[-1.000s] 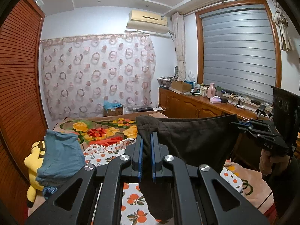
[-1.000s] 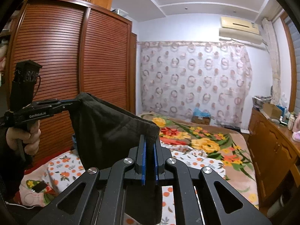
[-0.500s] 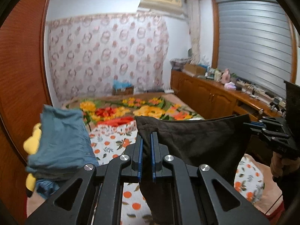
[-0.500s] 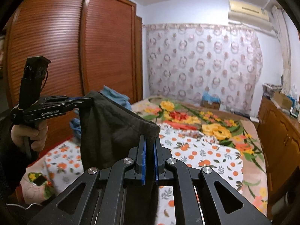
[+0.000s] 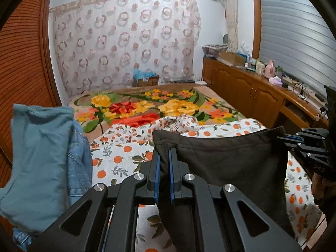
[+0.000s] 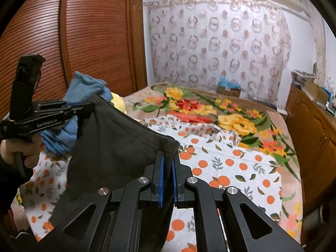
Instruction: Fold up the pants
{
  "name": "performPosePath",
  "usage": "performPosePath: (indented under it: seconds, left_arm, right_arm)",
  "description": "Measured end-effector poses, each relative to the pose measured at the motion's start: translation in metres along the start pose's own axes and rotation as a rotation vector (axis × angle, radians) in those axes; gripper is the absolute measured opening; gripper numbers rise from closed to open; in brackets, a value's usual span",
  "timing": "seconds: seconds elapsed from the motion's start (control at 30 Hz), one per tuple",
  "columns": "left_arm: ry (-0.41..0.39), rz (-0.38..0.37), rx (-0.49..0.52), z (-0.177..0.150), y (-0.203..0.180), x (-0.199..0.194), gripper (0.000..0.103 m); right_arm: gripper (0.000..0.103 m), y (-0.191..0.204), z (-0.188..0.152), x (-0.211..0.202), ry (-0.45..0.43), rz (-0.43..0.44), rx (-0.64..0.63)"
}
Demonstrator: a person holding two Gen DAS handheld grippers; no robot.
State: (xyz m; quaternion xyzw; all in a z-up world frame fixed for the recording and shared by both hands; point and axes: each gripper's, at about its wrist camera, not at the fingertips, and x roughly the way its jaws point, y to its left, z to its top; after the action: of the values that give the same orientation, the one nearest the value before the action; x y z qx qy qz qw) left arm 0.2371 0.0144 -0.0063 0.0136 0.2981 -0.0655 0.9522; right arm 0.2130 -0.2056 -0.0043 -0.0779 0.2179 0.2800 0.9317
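Dark, soft fabric is the thing in hand: the pants [image 5: 226,163] hang stretched in the air between the two grippers, above the bed [image 6: 231,168] with its orange-print sheet. The left gripper [image 5: 164,168] is clamped on one top corner of the cloth, its blue pads pressed onto a pinch of it; the right gripper [image 6: 167,168] is clamped the same way on the other corner. The upper edge runs fairly taut from one to the other, and the rest of the garment drops below, its lower end hidden behind the gripper bodies.

By my reading, the step under way is carrying the spread pants over the bed to lay them flat, before any fold is made. The next move calls for lowering both corners together, keeping the edge stretched so the cloth lands smooth on the sheet and not bunched, then letting go only once it rests there.

Just left of the pants, a heap of blue clothes [image 5: 42,163] sits at the bed's edge near the slatted wardrobe [image 6: 42,42]; further out lies the flowered blanket [image 5: 147,107], then the ring-patterned curtain [image 5: 126,42], with wooden cabinets [image 5: 252,96] along the right.

Against a second ago, both views have tipped downward and moved forward: the ceiling has dropped out of sight, the bed fills far more of each view, and the blue heap looms much closer to the left gripper. The grip on both corners is unchanged.
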Motion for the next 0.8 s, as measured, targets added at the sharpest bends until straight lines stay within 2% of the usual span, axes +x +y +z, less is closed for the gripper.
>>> performPosePath:
  seconds: [0.33,0.8]
  left_arm:
    - [0.071,0.026,-0.005,-0.001,0.008,0.041,0.008]
    - [0.139,0.017,-0.008,-0.006,0.012,0.071,0.009]
  right_arm:
    - [0.007,0.001,0.019,0.067,0.098,-0.005,0.016]
    - [0.007,-0.001,0.028,0.107,0.211,-0.009,0.039]
